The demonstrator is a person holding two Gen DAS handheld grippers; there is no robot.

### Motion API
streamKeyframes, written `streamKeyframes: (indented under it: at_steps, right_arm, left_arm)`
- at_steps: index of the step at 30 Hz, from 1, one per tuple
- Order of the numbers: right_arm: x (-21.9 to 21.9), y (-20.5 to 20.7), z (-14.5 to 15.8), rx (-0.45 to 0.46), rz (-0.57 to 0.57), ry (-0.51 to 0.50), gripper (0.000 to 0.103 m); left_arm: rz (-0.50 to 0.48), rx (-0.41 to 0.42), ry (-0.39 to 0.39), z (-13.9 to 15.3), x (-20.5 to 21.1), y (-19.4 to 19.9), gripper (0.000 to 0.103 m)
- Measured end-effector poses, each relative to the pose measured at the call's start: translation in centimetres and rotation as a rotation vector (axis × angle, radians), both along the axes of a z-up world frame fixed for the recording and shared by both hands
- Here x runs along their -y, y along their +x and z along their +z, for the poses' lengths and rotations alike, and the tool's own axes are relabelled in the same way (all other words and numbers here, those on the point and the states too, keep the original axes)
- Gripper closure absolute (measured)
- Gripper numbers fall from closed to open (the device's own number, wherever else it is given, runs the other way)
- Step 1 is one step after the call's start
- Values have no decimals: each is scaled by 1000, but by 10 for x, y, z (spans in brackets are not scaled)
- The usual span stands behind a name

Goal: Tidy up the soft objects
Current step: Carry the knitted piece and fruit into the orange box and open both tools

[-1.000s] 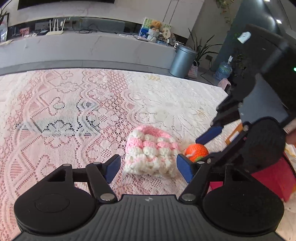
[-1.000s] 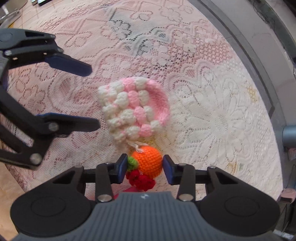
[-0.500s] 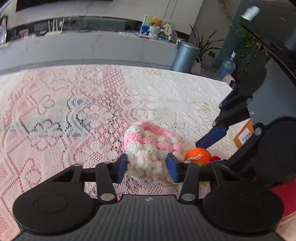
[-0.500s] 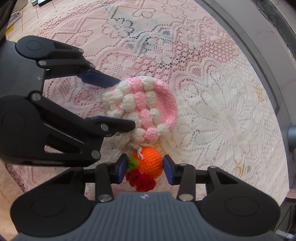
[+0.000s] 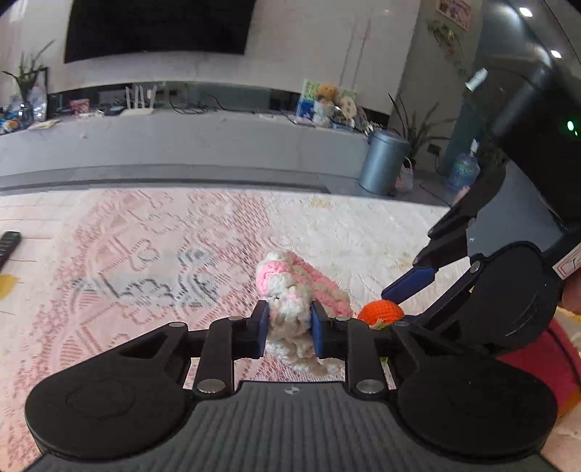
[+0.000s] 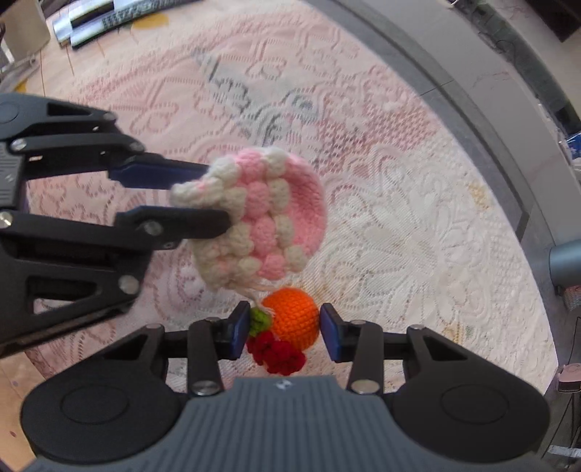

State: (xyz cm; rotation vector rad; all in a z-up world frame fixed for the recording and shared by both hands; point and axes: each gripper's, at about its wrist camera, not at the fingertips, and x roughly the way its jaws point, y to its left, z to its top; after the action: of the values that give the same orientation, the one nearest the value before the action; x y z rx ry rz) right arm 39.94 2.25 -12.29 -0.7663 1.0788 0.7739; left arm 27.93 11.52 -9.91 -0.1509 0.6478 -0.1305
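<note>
A pink and white crochet pouch (image 5: 290, 290) (image 6: 265, 214) hangs lifted off the lace tablecloth (image 5: 145, 254), bunched at its rim. My left gripper (image 5: 289, 326) (image 6: 218, 196) pinches that rim, and its jaws are still closing on it. An orange crochet ball (image 6: 295, 321) (image 5: 381, 311) with a green leaf and a red crochet piece (image 6: 276, 352) sits between the blue pads of my right gripper (image 6: 285, 328), which is shut on it just below the pouch. A short cord joins the ball to the pouch.
A black remote (image 5: 7, 245) lies at the tablecloth's left edge. Books or boxes (image 6: 94, 18) lie at the far left corner. A red object (image 5: 544, 363) sits behind my right gripper. The table's grey rim (image 6: 472, 109) curves along the right.
My left gripper closed from wide open onto the pouch's rim and lifted it off the cloth. My right gripper rose slightly, still holding the orange ball.
</note>
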Motion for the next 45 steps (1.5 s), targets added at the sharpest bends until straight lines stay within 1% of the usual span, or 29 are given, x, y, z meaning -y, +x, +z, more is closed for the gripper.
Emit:
streamKeyframes:
  at_steps: [6,11,15,20,26,34,39,45]
  right_arm:
    - [17,-27,57,96,-44,150,62]
    - [44,-55,104,163,-75,243,62]
    - [79,-81,131,212,-109,274,62]
    - [135,-107,146,262,-176,259,62]
    - [214,-126,146,289,-318,229,62]
    - [290,-135,125,278,-471,182,62]
    - [323,-128,109,263,-549,180,61]
    - [345,-115,86,243,-582,181,62]
  left_arm:
    - [45,65,24,38,1,-35,76]
    - [36,84,29,61,15,-63,76]
    - [13,93,3,77,31,-81,76]
    - [-67,133,-18,92,62,-95,76]
    - [-165,150,-60,99,104,-96,76]
    - [-297,112,-85,97,160,-80,76]
    - [-378,99,-55,96,199,-64,76]
    - [-458,55,-15,85,243,-35,76]
